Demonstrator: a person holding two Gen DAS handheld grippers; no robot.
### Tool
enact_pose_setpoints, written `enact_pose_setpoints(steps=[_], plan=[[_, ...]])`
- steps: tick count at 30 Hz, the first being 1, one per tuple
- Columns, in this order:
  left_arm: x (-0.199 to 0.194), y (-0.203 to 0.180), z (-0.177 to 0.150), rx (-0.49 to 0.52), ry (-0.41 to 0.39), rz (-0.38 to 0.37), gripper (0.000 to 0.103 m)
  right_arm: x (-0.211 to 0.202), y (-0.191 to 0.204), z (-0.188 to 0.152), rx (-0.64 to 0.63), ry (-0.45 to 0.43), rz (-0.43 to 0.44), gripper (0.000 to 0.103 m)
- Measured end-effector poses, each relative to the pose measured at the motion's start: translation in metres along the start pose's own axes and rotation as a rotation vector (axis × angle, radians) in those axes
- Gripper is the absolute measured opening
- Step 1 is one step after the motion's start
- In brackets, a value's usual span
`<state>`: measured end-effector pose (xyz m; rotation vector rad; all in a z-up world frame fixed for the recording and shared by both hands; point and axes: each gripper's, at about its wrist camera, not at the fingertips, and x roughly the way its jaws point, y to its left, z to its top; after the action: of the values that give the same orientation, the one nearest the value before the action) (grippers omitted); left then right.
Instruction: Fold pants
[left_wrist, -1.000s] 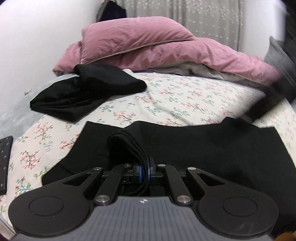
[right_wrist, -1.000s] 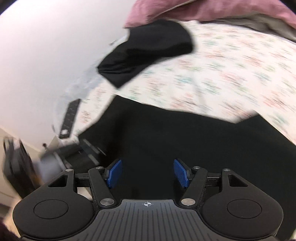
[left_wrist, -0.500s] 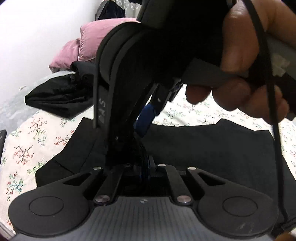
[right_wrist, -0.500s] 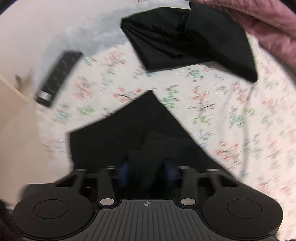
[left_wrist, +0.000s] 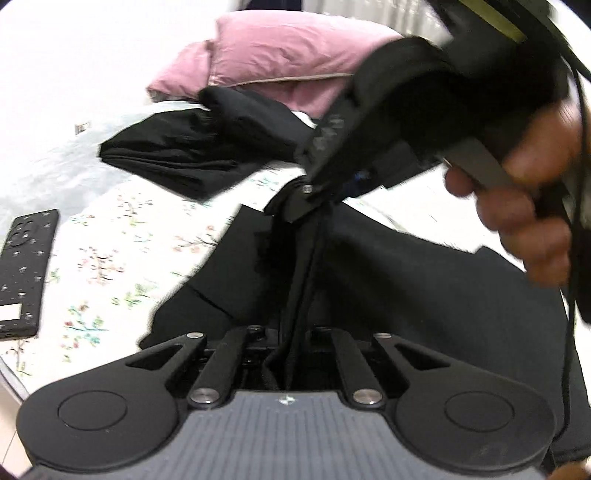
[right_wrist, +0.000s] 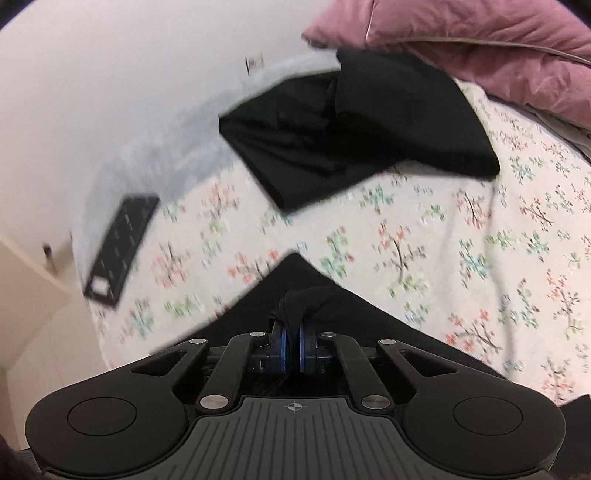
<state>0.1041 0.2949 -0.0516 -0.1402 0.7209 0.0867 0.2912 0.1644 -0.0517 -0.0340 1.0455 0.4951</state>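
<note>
Both grippers are pinched on the soft black fabric pants (left_wrist: 424, 288): left gripper (left_wrist: 291, 354), right gripper (right_wrist: 293, 332) just closed. Floppy, light stuff, so grab bunched edges.

Matt black cloth pants (left_wrist: 424, 280) lie on a floral-printed cotton-like sheet (right_wrist: 461, 236) near a pink fabric pillow (left_wrist: 280, 48).

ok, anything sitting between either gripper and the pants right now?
Nothing visible. Both already pinch the black pants: the left gripper is shut on a gathered fold, and the right gripper has just closed on a fold near the corner. The folded black clothes and the phone lie clear.
</note>
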Motion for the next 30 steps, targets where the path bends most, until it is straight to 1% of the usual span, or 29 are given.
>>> enact_pose_setpoints(steps=[2, 5, 7, 8, 9, 11, 13, 14, 15, 16, 17, 18, 19, 20, 21, 24, 26, 28, 29, 30], plan=[[0.000, 0.008, 0.003, -0.024, -0.001, 0.021, 0.028, 0.000, -0.004, 0.001, 0.056, -0.043, 0.041, 0.005], [-0.006, 0.015, 0.005, -0.035, -0.024, 0.040, 0.028, 0.003, -0.013, -0.001, 0.152, -0.117, 0.138, 0.006], [-0.005, 0.018, 0.003, -0.039, -0.013, 0.048, 0.028, 0.004, -0.019, -0.005, 0.218, -0.165, 0.196, 0.008], [-0.001, 0.019, 0.003, -0.041, 0.006, 0.061, 0.028, 0.006, -0.020, -0.007, 0.245, -0.176, 0.211, 0.013], [0.002, 0.025, 0.002, -0.049, 0.026, 0.062, 0.029, 0.008, -0.021, -0.009, 0.264, -0.180, 0.221, 0.015], [0.007, 0.034, -0.002, -0.097, 0.065, 0.046, 0.029, 0.013, -0.023, -0.011, 0.285, -0.159, 0.228, 0.017], [0.008, 0.042, -0.003, -0.130, 0.069, 0.030, 0.032, 0.013, -0.027, -0.013, 0.302, -0.144, 0.238, 0.021], [0.007, 0.044, -0.003, -0.138, 0.071, 0.027, 0.032, 0.011, -0.029, -0.013, 0.303, -0.154, 0.251, 0.024], [0.006, 0.044, -0.004, -0.136, 0.075, 0.027, 0.033, 0.006, -0.032, -0.014, 0.301, -0.172, 0.263, 0.034], [0.004, 0.044, -0.003, -0.140, 0.082, 0.007, 0.036, 0.000, -0.035, -0.015, 0.305, -0.198, 0.271, 0.041], [0.005, 0.046, 0.000, -0.153, 0.100, -0.047, 0.040, -0.005, -0.039, -0.015, 0.311, -0.216, 0.279, 0.053], [0.005, 0.052, 0.006, -0.195, 0.114, -0.126, 0.050, -0.010, -0.043, -0.014, 0.315, -0.227, 0.283, 0.056], [0.002, 0.058, 0.009, -0.236, 0.101, -0.184, 0.062, -0.016, -0.046, -0.014, 0.312, -0.230, 0.276, 0.056], [0.000, 0.065, 0.014, -0.264, 0.089, -0.227, 0.069, -0.022, -0.050, -0.014, 0.307, -0.234, 0.271, 0.056], [0.000, 0.071, 0.019, -0.274, 0.089, -0.239, 0.077, -0.028, -0.053, -0.016, 0.303, -0.235, 0.267, 0.056], [0.008, 0.083, 0.035, -0.261, 0.099, -0.205, 0.077, -0.048, -0.064, -0.028, 0.270, -0.231, 0.233, 0.056], [0.019, 0.088, 0.040, -0.261, 0.128, -0.199, 0.077, -0.061, -0.073, -0.040, 0.236, -0.240, 0.195, 0.059], [0.028, 0.086, 0.047, -0.238, 0.150, -0.164, 0.077, -0.074, -0.084, -0.054, 0.216, -0.243, 0.152, 0.059], [0.026, 0.078, 0.045, -0.220, 0.163, -0.144, 0.077, -0.080, -0.088, -0.062, 0.209, -0.245, 0.127, 0.059], [0.032, 0.076, 0.052, -0.202, 0.168, -0.150, 0.077, -0.086, -0.093, -0.070, 0.202, -0.246, 0.105, 0.059]])
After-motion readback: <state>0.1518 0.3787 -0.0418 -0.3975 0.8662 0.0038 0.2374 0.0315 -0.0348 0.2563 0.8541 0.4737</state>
